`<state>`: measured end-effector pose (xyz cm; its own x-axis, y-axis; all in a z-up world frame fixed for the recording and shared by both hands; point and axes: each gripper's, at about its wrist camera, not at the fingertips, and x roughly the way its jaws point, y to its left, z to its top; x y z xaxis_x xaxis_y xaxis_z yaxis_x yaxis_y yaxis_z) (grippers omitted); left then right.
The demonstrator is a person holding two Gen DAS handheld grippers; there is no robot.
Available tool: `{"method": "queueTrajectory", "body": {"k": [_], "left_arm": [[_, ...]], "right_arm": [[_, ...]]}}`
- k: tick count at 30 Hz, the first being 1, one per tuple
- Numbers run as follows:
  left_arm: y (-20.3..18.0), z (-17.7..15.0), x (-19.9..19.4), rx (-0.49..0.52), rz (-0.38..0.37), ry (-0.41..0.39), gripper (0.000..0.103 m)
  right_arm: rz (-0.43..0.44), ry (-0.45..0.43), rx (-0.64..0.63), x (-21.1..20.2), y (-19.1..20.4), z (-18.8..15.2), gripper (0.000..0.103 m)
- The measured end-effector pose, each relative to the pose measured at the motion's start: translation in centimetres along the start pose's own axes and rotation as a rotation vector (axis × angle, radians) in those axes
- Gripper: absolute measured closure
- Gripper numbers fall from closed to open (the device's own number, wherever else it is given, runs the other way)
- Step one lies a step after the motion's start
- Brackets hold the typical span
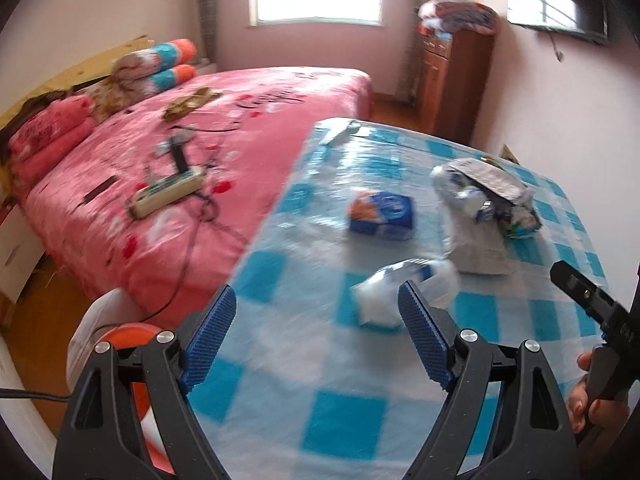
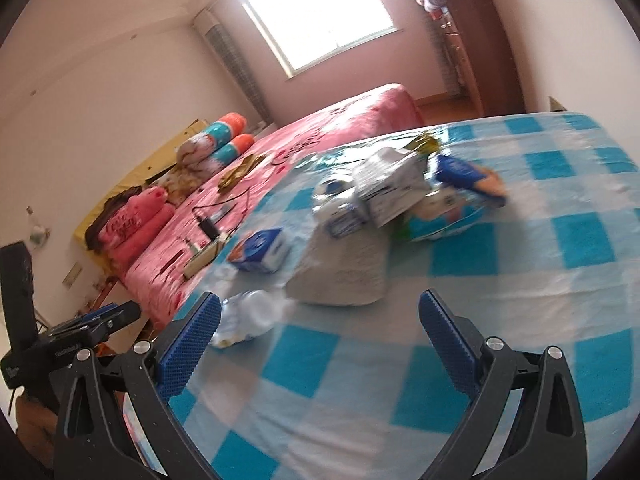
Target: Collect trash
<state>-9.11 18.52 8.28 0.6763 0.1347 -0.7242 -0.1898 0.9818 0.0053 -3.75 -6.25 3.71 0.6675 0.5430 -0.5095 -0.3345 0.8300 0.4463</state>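
Trash lies scattered on a blue-and-white checked tablecloth [image 1: 320,412], glossy, plastic-looking; printing on every wrapper too blurred to read. Left wrist view, left to right: pink floral bed [image 1: 192,168] at 10 o'clock with a cream power strip [image 1: 168,194] and dark cable on it; left gripper [image 1: 318,324] released, ribbed blue pads [image 1: 210,340] spread wide, nothing between them; orange round object [image 1: 128,334] low at 8 o'clock, partly hidden, beside the table edge; crumpled white-and-blue plastic wrapper [image 1: 404,292] just past the right pad at 12 o'clock; blue boxy packet [image 1: 382,216] with orange corner further off; grey paper bag [image 1: 484,216] at 2 o'clock, tilted, mouth stuffed with crushed packaging; brown wooden cabinet [image 1: 452,80] by the far wall. Right wrist view: right gripper [image 2: 320,344] also released, pads apart over bare cloth; clear crumpled wrapper [image 2: 248,316] touching or just beside the left pad at 10 o'clock, cannot tell which; grey bag [image 2: 344,268] at 12 o'clock; blue snack pack [image 2: 468,176] at 1 o'clock on the pile.
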Motion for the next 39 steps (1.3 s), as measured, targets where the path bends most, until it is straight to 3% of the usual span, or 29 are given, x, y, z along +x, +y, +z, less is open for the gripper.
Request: {"method": "queueTrajectory", "body": {"k": [7,13,25,33,39], "left_arm": [[-4.5,3.7,4.9,0.083,-0.085,0.080,0.019],[-4.8,5.7,9.6,0.044,-0.158,0.164,0.019],[-3.7,7.3,15.0,0.016,-0.153,0.228,0.019],[-4.3,7.1,16.1,0.024,-0.175,0.222,0.019],[-7.2,5.4,14.5,0.104,-0.259,0.228,0.020]], "right_arm": [[0.025,0.048,0.077,0.3,-2.6,0.7,0.005],[0.058,0.089,0.114,0.9,-3.9,0.6,0.005],[0.115,0.137,0.143,2.2,-4.7,0.5,0.005],[0.090,0.120,0.171,1.9,-5.9,0.9,0.005],[0.044,0.082,0.164,0.5,-6.8,1.5,0.005]]}}
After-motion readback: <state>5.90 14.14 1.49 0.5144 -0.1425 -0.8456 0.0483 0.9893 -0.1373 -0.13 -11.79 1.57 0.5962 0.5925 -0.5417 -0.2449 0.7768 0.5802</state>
